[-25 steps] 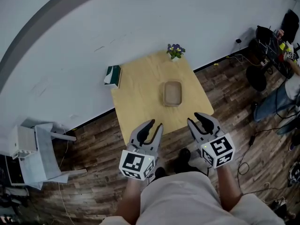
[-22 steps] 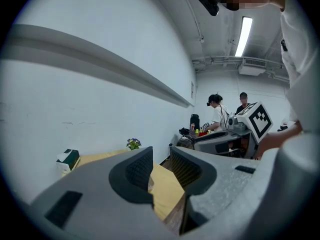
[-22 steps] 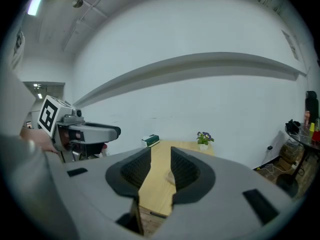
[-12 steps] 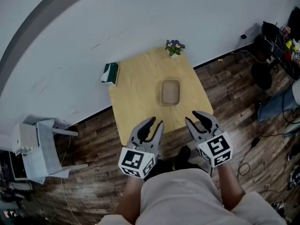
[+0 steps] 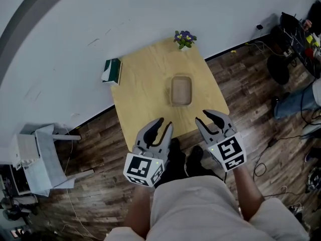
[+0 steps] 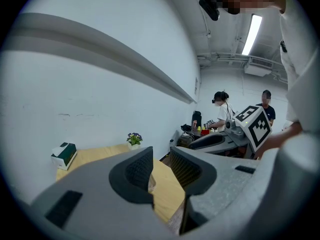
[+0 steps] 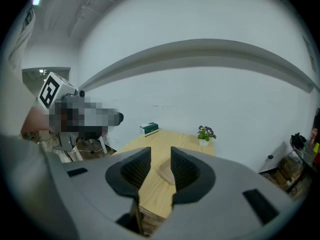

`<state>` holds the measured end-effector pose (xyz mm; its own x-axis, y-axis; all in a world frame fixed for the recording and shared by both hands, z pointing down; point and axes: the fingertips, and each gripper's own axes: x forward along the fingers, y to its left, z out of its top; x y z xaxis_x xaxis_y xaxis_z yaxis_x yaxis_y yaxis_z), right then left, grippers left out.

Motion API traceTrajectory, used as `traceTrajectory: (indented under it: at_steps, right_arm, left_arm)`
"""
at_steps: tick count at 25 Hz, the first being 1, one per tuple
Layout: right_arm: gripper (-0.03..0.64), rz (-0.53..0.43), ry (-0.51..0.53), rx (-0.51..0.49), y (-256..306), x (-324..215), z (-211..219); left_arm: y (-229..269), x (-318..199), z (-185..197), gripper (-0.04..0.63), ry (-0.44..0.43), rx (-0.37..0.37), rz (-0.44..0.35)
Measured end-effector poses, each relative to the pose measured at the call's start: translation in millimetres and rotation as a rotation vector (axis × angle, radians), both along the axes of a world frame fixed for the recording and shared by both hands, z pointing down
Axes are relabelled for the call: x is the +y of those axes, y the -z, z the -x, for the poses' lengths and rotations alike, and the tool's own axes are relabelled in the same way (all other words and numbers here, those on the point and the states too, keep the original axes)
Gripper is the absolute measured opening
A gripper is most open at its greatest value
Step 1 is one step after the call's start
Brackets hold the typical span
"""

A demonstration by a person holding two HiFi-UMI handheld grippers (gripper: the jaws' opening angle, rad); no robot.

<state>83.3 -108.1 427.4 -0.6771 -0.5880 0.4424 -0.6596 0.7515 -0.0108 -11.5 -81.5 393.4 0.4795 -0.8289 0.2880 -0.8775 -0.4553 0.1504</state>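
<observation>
Your left tool (image 5: 165,123) and right tool (image 5: 203,117) edge nearer the worktop (image 5: 143,99), narrowly parted, empty; keep them squared on the tray (image 5: 181,90).

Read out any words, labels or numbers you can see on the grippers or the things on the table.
No text here can be read.
On the left gripper and right gripper: only black-and-white square marker patterns, no letters.
On the green tissue box: print too small to read.
On the tray and flower pot: no marks show.
</observation>
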Motion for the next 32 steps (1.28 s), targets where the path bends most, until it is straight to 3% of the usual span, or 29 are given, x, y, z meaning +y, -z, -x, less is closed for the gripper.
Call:
traceTrajectory:
  at_steps: [17,32]
  right_arm:
    - [0.114,0.023,0.009,0.327,-71,-34,55]
    - [0.123,-0.035,0.009,0.561,-146,-46,74]
  left_arm:
    - [-32,-66,40,0.095,-0.157,0.049,0.042]
    - [-72,-95,63,0.095,-0.277,0.037,0.093]
